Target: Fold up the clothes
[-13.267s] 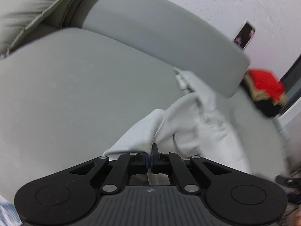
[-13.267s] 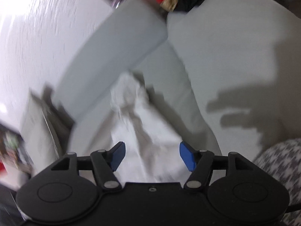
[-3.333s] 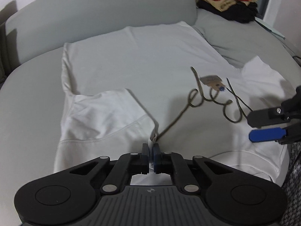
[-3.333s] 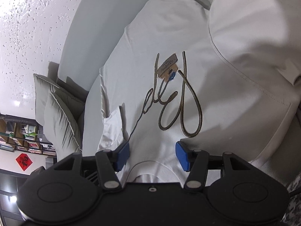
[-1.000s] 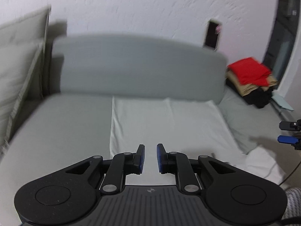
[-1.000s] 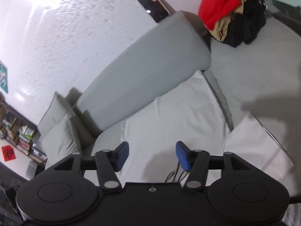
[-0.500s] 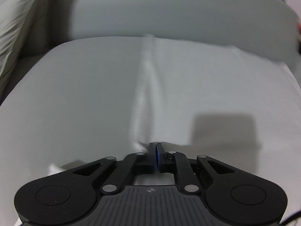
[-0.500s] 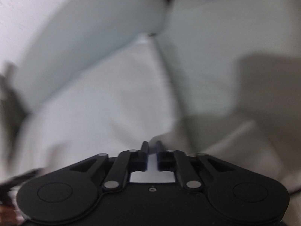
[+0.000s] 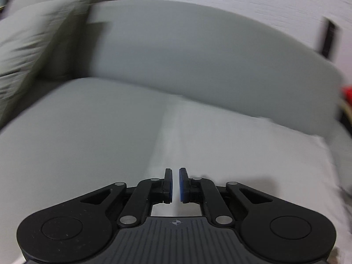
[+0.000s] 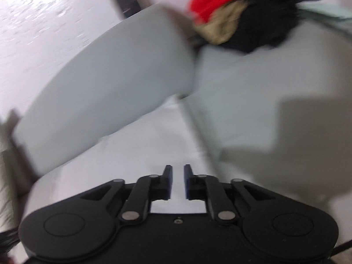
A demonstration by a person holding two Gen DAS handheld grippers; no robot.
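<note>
While both views are smeared with motion, I can make out that my left tool and my right tool each stand with the blue-padded jaws parted by only a narrow gap, and neither has hold of anything. Under both of them lies the white cotton garment, spread flat on the seat of the grey fabric sofa, its far edge touching the foot of the grey backrest cushion; its left edge runs straight away from my left tool. Well apart at the sofa's far end sits a pile of red, tan and black clothes. I judge the cloth is part-folded and the next fold needs a fresh grip. To do that well, I would widen each tool, bring the left to the near left edge and the right to the near right edge, pinch every layer together, then lift both evenly so the crease comes out square and the cloth does not drag or bunch.
</note>
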